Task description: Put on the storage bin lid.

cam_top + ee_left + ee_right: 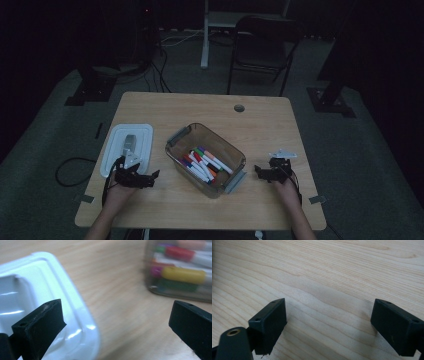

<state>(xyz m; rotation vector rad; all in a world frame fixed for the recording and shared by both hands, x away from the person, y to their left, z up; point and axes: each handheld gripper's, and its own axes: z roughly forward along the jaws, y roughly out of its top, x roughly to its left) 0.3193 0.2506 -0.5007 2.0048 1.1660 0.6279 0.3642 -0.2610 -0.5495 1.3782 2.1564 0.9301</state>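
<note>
Closing step: likely lidding the clear plastic box [206, 152] of coloured markers [205, 164], mid-tabletop
Lid: flat white plastic lid [126, 147] near tabletop's left edge; pinch its rim squarely
Left gripper [150, 178]: jaws spread, empty, beside lid
Right gripper [261, 171]: jaws spread, empty

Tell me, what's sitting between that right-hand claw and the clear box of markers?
Nothing but bare wood. In the high view, the right gripper hovers beside the clear box with plain table between them; the right gripper view shows bare wood grain between its open jaws.

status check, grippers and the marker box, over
Left gripper open beside white lid. Right gripper open over bare table. Clear box of markers sits between, uncovered. Nothing in the way.
</note>
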